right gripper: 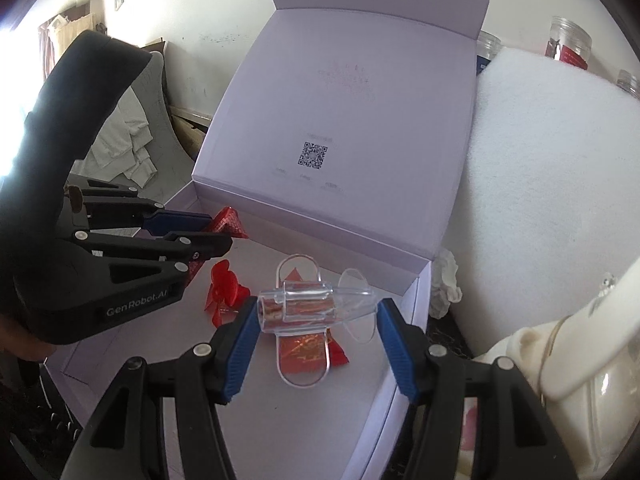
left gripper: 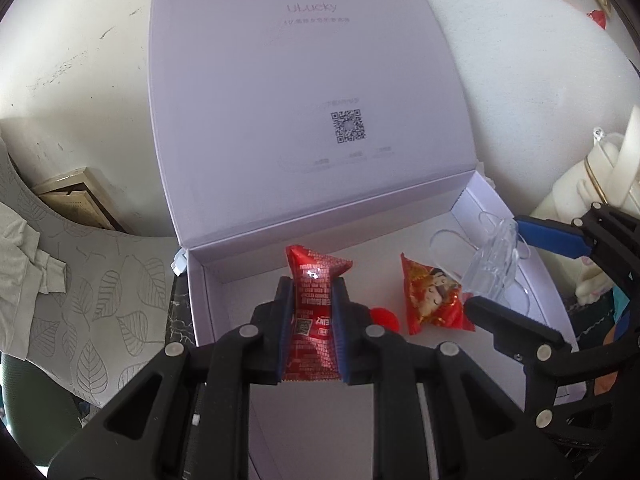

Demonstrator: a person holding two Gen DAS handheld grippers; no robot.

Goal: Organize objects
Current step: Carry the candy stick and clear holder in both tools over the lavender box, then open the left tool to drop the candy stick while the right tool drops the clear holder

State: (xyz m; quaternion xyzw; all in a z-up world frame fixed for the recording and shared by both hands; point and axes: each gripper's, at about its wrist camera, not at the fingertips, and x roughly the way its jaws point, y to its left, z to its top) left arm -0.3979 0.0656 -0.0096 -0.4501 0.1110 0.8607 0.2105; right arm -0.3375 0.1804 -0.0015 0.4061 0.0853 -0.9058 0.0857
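Note:
An open lilac gift box (left gripper: 224,280) (right gripper: 328,240) stands with its lid upright. Above its floor, my left gripper (left gripper: 313,284) (right gripper: 218,232) is shut on a red snack packet (left gripper: 316,264) (right gripper: 231,222). My right gripper (right gripper: 317,306) (left gripper: 494,264) holds a clear plastic toy plane (right gripper: 312,308) (left gripper: 490,266) lengthwise, a blue pad at each end, near the box's right wall. A second red packet (left gripper: 430,300) (right gripper: 304,350) with a printed figure lies on the box floor under the plane's wing. A small red plastic propeller (right gripper: 224,292) (left gripper: 386,318) lies beside it.
A white foam slab (left gripper: 520,60) (right gripper: 540,160) leans behind and right of the box. A cream ceramic pot (right gripper: 560,380) (left gripper: 600,184) stands close at the right. A leaf-patterned chair (left gripper: 100,280) with a cloth is on the left. Jars (right gripper: 568,40) line the back.

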